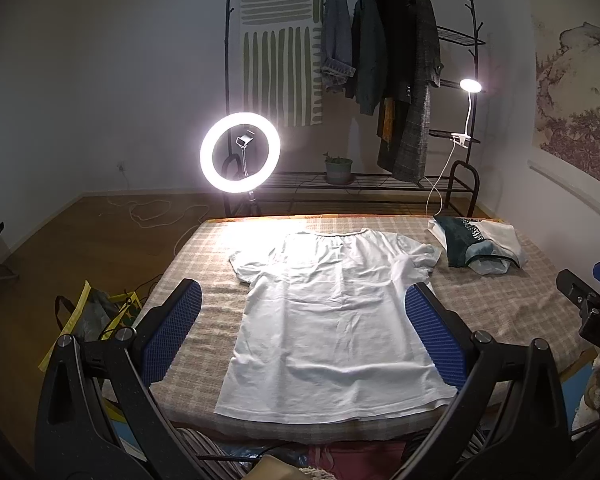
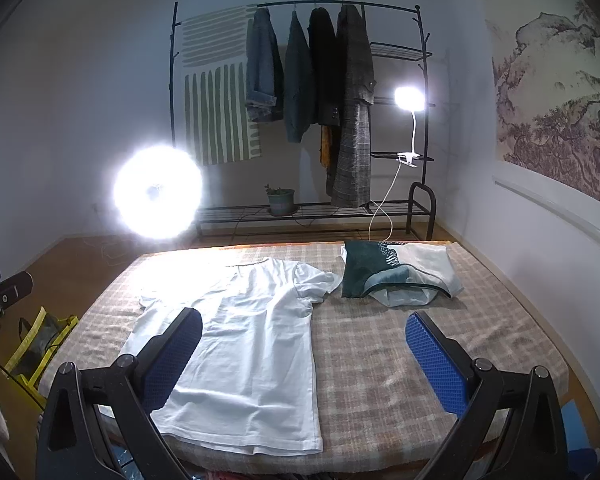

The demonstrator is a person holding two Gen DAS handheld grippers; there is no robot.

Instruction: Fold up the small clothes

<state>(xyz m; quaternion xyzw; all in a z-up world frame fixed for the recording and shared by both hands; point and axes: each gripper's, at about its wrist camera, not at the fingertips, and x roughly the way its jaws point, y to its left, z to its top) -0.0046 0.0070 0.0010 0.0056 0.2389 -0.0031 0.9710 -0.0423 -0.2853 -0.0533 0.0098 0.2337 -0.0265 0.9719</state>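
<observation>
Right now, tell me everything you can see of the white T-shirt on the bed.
The white T-shirt is plain, short-sleeved, of thin cotton-like fabric. It lies spread flat and unfolded on the checked bed cover, collar toward the clothes rack, hem at the near edge, lightly creased. Its right sleeve is rumpled, near the folded green-and-white garment. Neither claw touches it.

I see pale walls and a wooden floor [image 1: 80,240], with a black clothes rack [image 1: 474,20] against the far wall carrying dark coats [image 1: 404,60] and a green-striped cloth [image 1: 280,60]. A glaring ring light [image 1: 240,152] stands beyond the bed's far left corner, a clip lamp [image 1: 470,85] glows on the rack, and a potted plant [image 1: 338,168] sits on its bottom shelf. A landscape mural [image 2: 560,100] covers the right wall.
</observation>
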